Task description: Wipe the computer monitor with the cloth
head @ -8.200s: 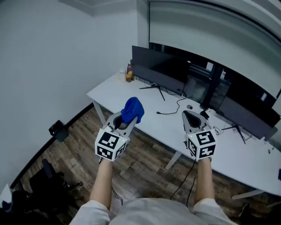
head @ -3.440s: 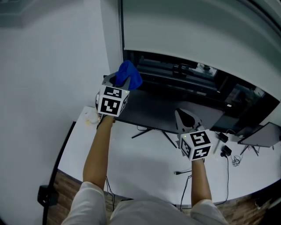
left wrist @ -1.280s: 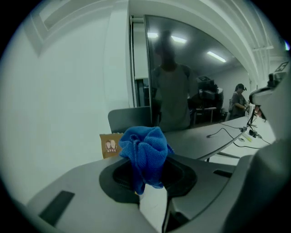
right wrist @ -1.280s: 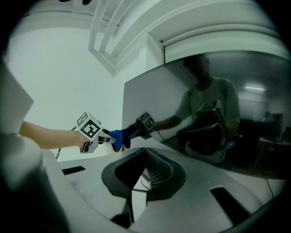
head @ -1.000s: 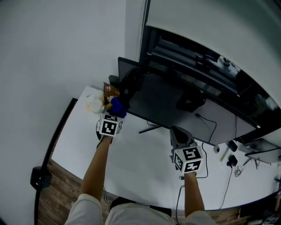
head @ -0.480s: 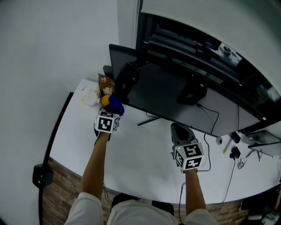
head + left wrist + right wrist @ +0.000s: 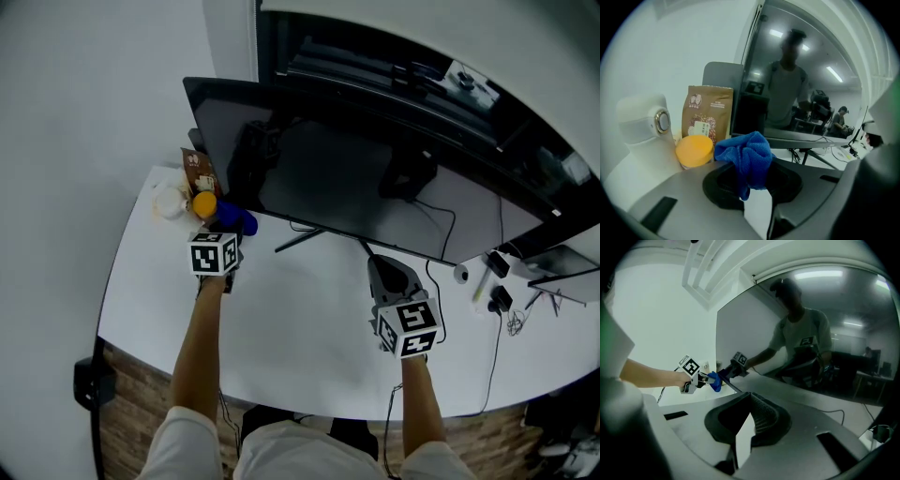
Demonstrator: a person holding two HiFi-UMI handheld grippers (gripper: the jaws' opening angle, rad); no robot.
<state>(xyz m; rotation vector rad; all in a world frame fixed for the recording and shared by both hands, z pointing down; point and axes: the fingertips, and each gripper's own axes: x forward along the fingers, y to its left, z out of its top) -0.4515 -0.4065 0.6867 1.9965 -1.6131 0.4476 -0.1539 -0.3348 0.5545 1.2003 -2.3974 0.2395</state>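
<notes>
The wide dark monitor (image 7: 347, 178) stands at the back of the white desk (image 7: 300, 328). My left gripper (image 7: 229, 230) is shut on a bunched blue cloth (image 7: 235, 221), low by the screen's lower left corner and just above the desk. In the left gripper view the cloth (image 7: 745, 157) bulges out between the jaws (image 7: 752, 180), with the reflective monitor (image 7: 797, 93) right behind it. My right gripper (image 7: 386, 272) hovers over the desk below the screen's middle, shut on nothing (image 7: 749, 420). The right gripper view shows the cloth (image 7: 714, 380) against the monitor (image 7: 811, 343) edge.
A brown pouch (image 7: 197, 169), an orange-lidded jar (image 7: 203, 203) and a white round device (image 7: 171, 201) crowd the desk's left back corner beside the cloth. The monitor's stand legs (image 7: 300, 239) and a cable (image 7: 441, 225) lie under the screen. A second monitor (image 7: 562, 258) stands at right.
My left gripper has carried the cloth from the monitor's upper left corner down to its lower left corner near the desk. The right gripper has stayed low and shut.
</notes>
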